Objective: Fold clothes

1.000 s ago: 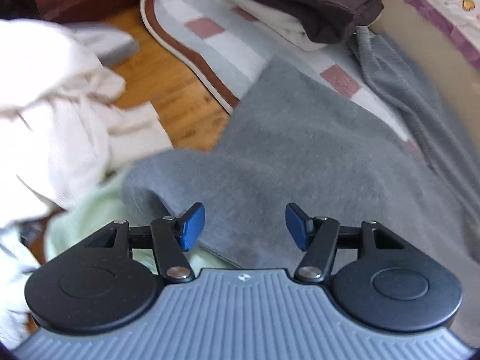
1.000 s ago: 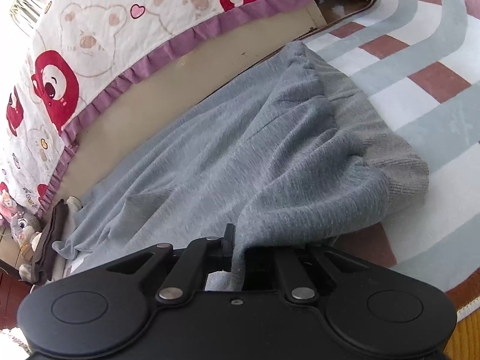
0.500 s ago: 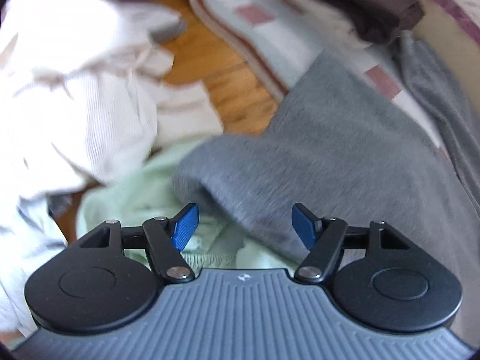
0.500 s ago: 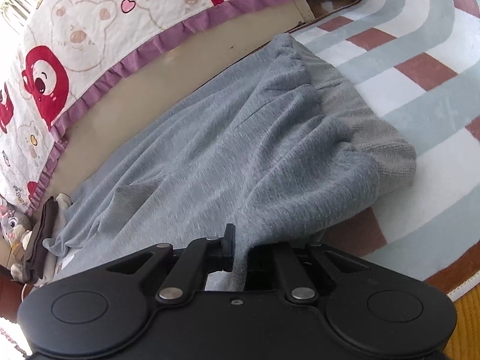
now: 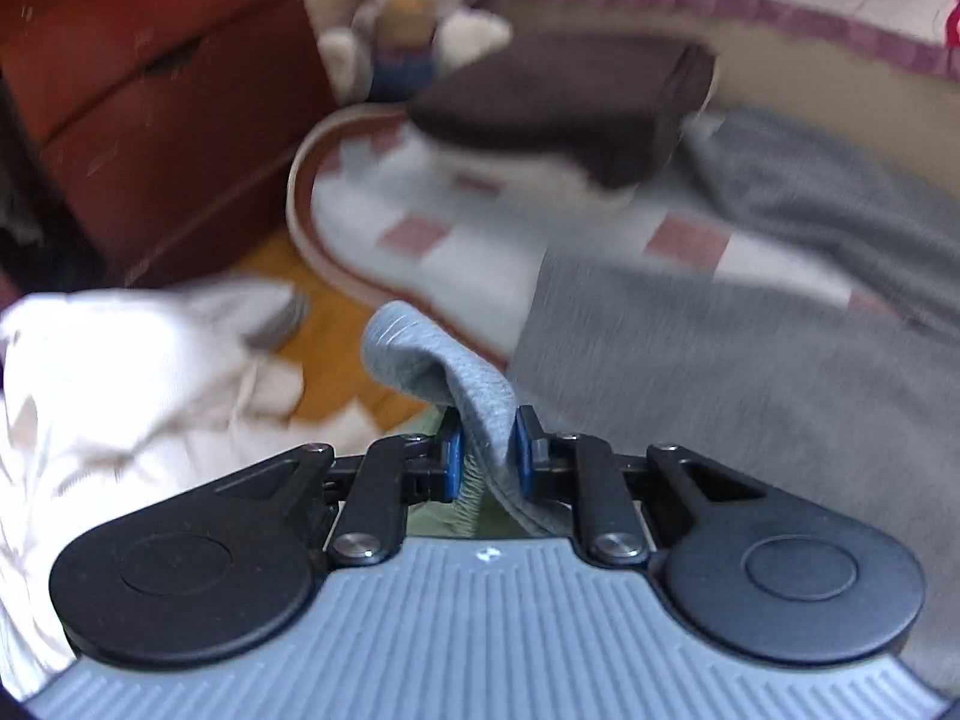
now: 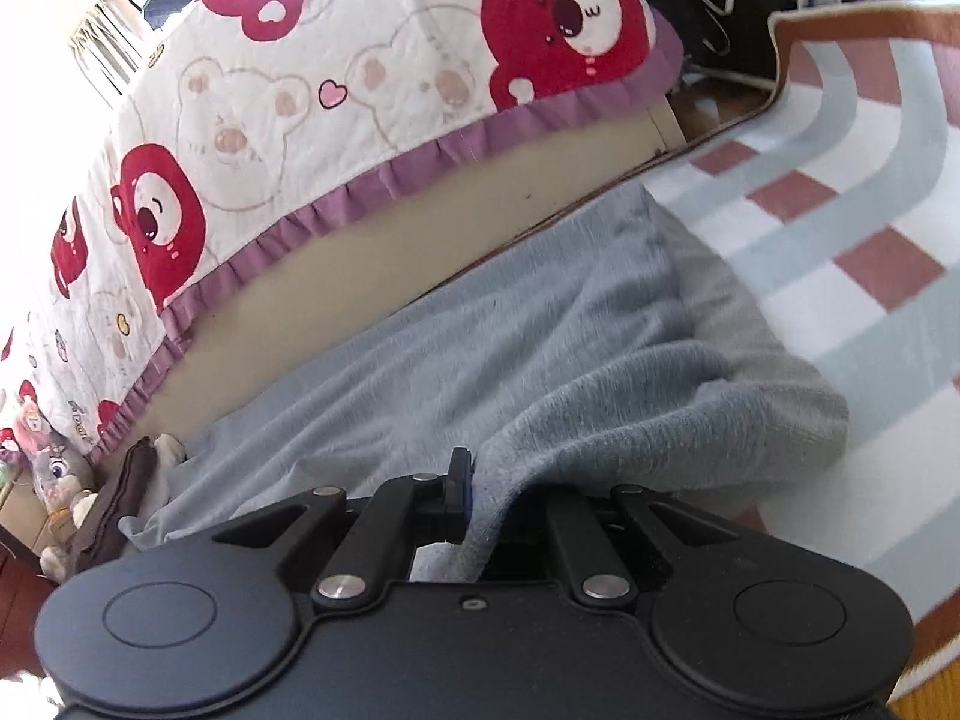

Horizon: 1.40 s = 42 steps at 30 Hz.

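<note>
Clearly, the left gripper [image 5: 485,447] has just been closing, and its blue pads [image 5: 451,455] now pinch a ribbed edge of the grey garment [image 5: 750,372], whose folded lip rises toward eleven o'clock above the jaws. At nine o'clock of that view lies a heap of white clothes [image 5: 108,384] on the wooden floor [image 5: 336,354]. At ten o'clock stands a red-brown drawer chest [image 5: 156,108]. Toward twelve o'clock a plush rabbit [image 5: 414,12] sits at the head of the striped rug [image 5: 420,240], and just past it, at one o'clock, a dark brown folded garment [image 5: 576,108] rests on the rug. From two to four o'clock the grey garment spreads across the rug, blurred in this view.

In the right wrist view, the plush rabbit [image 6: 60,480] shows at eight o'clock with the dark brown folded garment [image 6: 120,516] beside it. From ten to twelve o'clock runs a bear-print quilt [image 6: 360,90] with a purple frill, hanging over a beige bed side [image 6: 360,276]. The right gripper [image 6: 480,510] is clenched on a fold of the grey garment [image 6: 540,348], which drapes over the right-hand finger and hides it. The garment stretches from centre toward eight o'clock along the bed side. At three o'clock lies the bare striped rug [image 6: 870,228]
</note>
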Available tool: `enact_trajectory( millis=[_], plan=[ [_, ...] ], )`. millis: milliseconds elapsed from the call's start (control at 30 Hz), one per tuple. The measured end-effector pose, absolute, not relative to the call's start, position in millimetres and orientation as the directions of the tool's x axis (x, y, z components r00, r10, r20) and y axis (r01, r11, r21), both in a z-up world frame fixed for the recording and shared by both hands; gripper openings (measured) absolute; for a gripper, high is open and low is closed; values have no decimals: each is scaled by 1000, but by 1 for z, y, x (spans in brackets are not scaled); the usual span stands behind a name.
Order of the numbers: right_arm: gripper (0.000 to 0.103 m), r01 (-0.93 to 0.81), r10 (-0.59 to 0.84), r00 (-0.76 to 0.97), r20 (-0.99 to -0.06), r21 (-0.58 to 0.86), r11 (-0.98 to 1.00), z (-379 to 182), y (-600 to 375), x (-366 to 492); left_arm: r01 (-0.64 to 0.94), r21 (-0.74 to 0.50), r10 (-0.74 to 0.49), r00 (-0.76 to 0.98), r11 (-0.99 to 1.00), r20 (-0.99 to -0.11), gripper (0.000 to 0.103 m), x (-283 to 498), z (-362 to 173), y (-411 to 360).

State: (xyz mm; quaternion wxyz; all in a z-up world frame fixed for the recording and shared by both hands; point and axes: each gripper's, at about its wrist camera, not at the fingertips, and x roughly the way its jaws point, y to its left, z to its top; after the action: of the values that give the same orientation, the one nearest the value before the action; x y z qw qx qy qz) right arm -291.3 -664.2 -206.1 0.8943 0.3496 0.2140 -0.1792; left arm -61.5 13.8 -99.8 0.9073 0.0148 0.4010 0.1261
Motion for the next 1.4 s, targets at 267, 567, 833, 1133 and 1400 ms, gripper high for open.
enact_trajectory(
  millis=[267, 567, 833, 1133, 1400],
  plan=[
    [7, 465, -184, 844, -503, 518, 718, -181, -675, -271, -136, -52, 72, 766, 989, -638, 4, -46, -49, 17],
    [7, 498, -154, 826, -542, 576, 648, -200, -681, -263, -71, -81, 14, 832, 994, -554, 4, 8, -38, 6],
    [7, 524, -290, 843, -453, 572, 631, -134, -691, -263, 10, -50, -25, 950, 999, -310, 4, 64, 53, -17],
    [7, 575, -483, 808, -337, 632, 520, -99, -651, -331, 219, -114, -237, 956, 969, -174, 4, 81, 74, -13],
    [7, 706, -533, 707, -464, 509, 493, -103, -654, -296, 339, -27, -331, 898, 941, -291, 4, 125, 50, -36]
  ],
)
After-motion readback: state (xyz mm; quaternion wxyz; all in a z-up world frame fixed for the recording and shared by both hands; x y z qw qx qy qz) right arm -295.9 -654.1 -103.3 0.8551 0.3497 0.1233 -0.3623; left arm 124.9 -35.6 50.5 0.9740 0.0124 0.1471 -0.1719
